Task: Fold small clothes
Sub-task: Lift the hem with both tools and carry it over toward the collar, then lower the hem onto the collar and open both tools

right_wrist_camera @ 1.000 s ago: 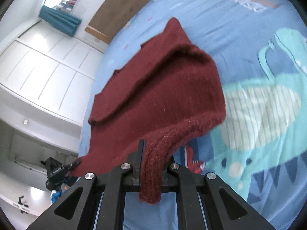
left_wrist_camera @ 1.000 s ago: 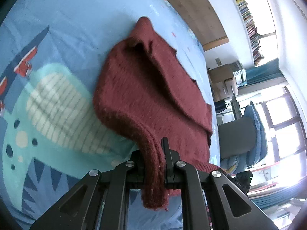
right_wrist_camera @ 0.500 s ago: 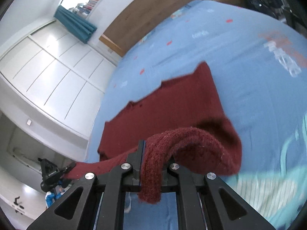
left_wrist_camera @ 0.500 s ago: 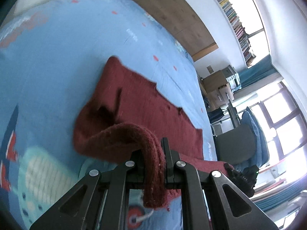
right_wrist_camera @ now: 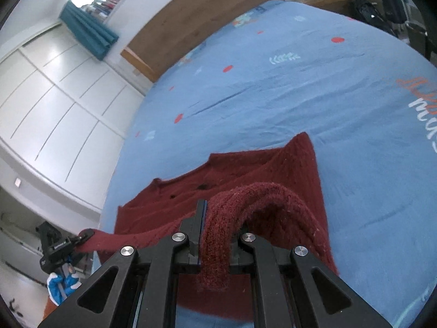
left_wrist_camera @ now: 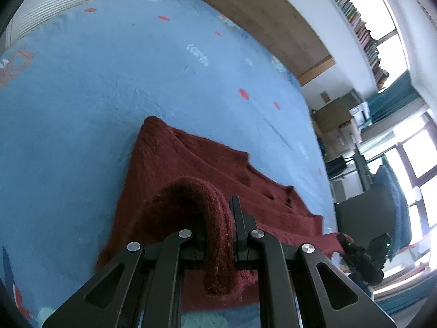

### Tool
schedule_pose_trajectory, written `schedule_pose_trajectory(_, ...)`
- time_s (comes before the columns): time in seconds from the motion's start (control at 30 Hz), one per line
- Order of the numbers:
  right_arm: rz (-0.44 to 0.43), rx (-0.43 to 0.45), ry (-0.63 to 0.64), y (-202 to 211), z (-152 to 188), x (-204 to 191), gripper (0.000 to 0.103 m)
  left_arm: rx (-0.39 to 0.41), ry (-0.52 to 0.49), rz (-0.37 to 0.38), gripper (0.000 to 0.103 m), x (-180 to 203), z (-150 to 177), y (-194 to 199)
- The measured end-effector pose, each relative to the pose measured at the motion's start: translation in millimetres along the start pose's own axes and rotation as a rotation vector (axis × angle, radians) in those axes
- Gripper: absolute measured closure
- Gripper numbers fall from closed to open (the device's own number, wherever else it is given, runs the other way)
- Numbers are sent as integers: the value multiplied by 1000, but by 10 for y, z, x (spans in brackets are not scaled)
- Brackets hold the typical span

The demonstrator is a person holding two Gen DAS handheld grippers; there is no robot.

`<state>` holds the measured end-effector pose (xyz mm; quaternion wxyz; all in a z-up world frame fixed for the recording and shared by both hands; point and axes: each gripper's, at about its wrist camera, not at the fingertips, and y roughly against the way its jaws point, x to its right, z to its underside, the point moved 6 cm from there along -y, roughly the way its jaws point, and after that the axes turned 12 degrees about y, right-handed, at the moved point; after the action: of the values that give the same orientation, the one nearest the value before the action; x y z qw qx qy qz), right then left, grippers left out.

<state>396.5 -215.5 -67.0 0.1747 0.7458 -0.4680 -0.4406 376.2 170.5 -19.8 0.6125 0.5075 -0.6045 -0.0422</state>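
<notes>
A dark red knitted sweater (left_wrist_camera: 191, 164) lies spread on the blue printed bedsheet (left_wrist_camera: 109, 82). My left gripper (left_wrist_camera: 218, 235) is shut on a corner of the sweater's near hem, which curls over the jaws. My right gripper (right_wrist_camera: 218, 235) is shut on the other hem corner of the sweater (right_wrist_camera: 259, 169). The hem stretches taut between both grippers, lifted over the flat part. The right gripper also shows at the right edge of the left wrist view (left_wrist_camera: 357, 257), and the left gripper shows at the left edge of the right wrist view (right_wrist_camera: 57, 246).
A wooden headboard (left_wrist_camera: 259, 13) stands at the far end of the bed. White wardrobe doors (right_wrist_camera: 41, 109) are on the left side. A chair (left_wrist_camera: 382, 205), boxes and a window are on the right side. The sheet (right_wrist_camera: 300, 82) extends beyond the sweater.
Both grippers have carried the near hem up and forward over the sweater toward its far edge. The sweater body now lies flatter on the sheet.
</notes>
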Motion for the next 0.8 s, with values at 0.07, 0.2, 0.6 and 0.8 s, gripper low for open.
schedule_pose_trajectory(0.07, 12, -14, -18, -143, -31, 76, 93, -7, 1, -22, 94, -68, -36, -120)
schedule_pose_trajectory(0.2, 37, -43, -44, -348, -57, 203, 92, -21, 8, -53, 93, -179, -102, -336)
schedule_pose_trajectory(0.6, 98, -91, -90, -626, -70, 365, 79, -64, 76, -44, 79, -424, -182, -408)
schedule_pose_trajectory(0.8, 100, -87, -117, -687, -42, 408, 65, -76, 101, -14, 63, -408, -235, -340)
